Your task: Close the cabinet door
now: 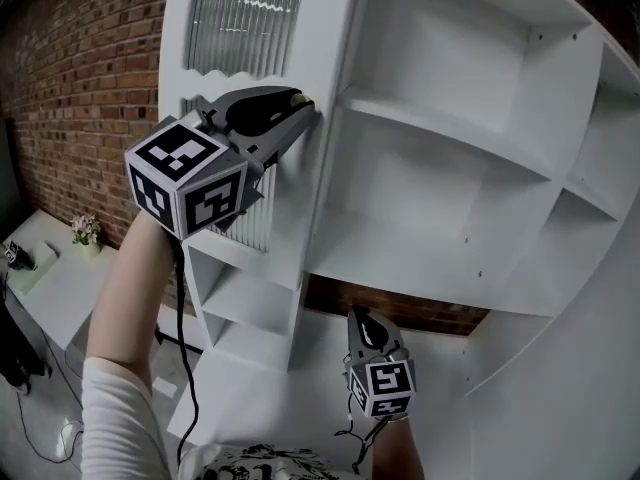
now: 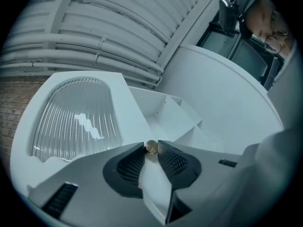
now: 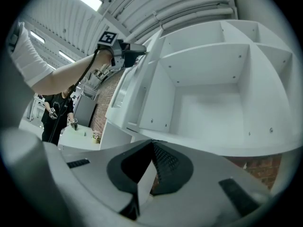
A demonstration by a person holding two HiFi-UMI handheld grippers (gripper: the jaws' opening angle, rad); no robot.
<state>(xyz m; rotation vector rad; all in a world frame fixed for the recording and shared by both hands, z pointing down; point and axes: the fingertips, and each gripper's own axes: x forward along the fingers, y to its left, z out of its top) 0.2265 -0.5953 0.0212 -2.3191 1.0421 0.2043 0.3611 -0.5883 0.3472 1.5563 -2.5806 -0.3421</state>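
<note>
Left gripper [image 1: 303,105] clasps knob [image 2: 151,147] on cabinet door [image 1: 245,23]; right gripper [image 1: 359,318] closed.

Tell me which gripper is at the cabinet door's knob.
The left gripper: its jaw tips clasp the small brass knob on the ribbed-glass door. The right gripper hangs lower, holding nothing.

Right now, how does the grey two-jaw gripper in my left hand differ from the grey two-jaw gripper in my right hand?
The left gripper is raised to the white cabinet door with the ribbed glass pane; the right gripper sits lower, touching nothing. The left gripper's jaws are closed on the door's small brass knob; the right gripper's jaws meet with nothing between them. Both share the same grey two-jaw build.
</note>
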